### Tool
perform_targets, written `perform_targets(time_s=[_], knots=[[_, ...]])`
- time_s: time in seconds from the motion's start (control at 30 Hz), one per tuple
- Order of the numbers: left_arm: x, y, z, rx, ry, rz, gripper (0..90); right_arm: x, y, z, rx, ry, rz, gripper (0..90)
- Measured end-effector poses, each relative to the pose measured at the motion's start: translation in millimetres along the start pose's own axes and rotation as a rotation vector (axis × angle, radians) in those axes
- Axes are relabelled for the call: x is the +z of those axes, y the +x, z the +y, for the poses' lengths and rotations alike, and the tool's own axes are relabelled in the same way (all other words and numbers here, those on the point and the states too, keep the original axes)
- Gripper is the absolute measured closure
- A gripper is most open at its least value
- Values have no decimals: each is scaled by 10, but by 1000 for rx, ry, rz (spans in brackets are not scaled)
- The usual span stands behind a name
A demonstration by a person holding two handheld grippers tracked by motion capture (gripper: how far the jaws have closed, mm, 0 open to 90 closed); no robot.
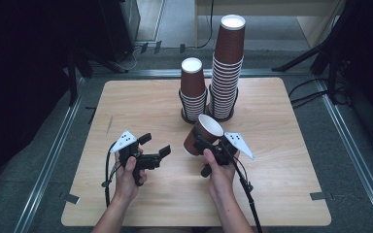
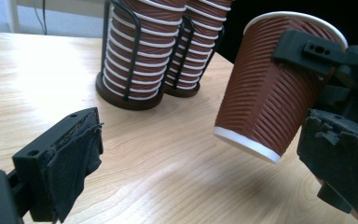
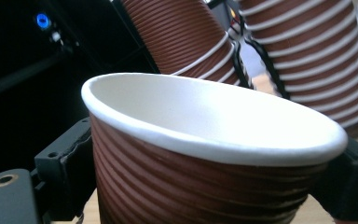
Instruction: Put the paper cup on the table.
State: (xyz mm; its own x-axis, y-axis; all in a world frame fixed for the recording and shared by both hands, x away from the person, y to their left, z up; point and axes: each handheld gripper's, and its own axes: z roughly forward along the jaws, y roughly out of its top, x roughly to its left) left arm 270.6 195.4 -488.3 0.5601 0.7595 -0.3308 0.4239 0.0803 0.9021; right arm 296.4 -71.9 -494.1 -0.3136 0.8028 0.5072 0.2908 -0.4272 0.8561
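Observation:
A ribbed brown paper cup (image 1: pixel 203 135) with a white rim hangs tilted just above the table, mouth up. My right gripper (image 1: pixel 200 140) is shut on its sides; in the right gripper view the cup (image 3: pixel 205 140) sits between the two black jaws of the right gripper (image 3: pixel 207 184). My left gripper (image 1: pixel 156 144) is open and holds nothing, a short way left of the cup. In the left gripper view the cup (image 2: pixel 270 88) hangs at the right, beyond the left gripper (image 2: pixel 200 158).
Two stacks of upside-down brown cups stand in black wire holders at the back middle of the wooden table (image 1: pixel 126 102): a short stack (image 1: pixel 193 90) and a tall stack (image 1: pixel 227 68). They also rise behind the held cup, short stack (image 2: pixel 135 51) and tall stack (image 3: pixel 307 51).

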Motion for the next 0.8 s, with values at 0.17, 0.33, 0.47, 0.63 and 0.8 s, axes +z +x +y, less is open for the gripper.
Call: perform_targets(time_s=[0.17,0.33,0.47,0.63,0.8], knots=[[-25,41,-27,-5,2,20,1,7,44,16,-147,-31,-11,94],[-47,73,-41,0,4,37,1,36,45,13,-274,-75,-35,94],[-74,140,-59,-10,4,74,1,73,22,2,-421,-169,-78,93],[-97,181,-71,-19,0,94,1,76,-43,41,-471,-186,-116,93],[-106,226,-95,-8,9,127,1,75,-211,161,-502,-208,-178,92]])
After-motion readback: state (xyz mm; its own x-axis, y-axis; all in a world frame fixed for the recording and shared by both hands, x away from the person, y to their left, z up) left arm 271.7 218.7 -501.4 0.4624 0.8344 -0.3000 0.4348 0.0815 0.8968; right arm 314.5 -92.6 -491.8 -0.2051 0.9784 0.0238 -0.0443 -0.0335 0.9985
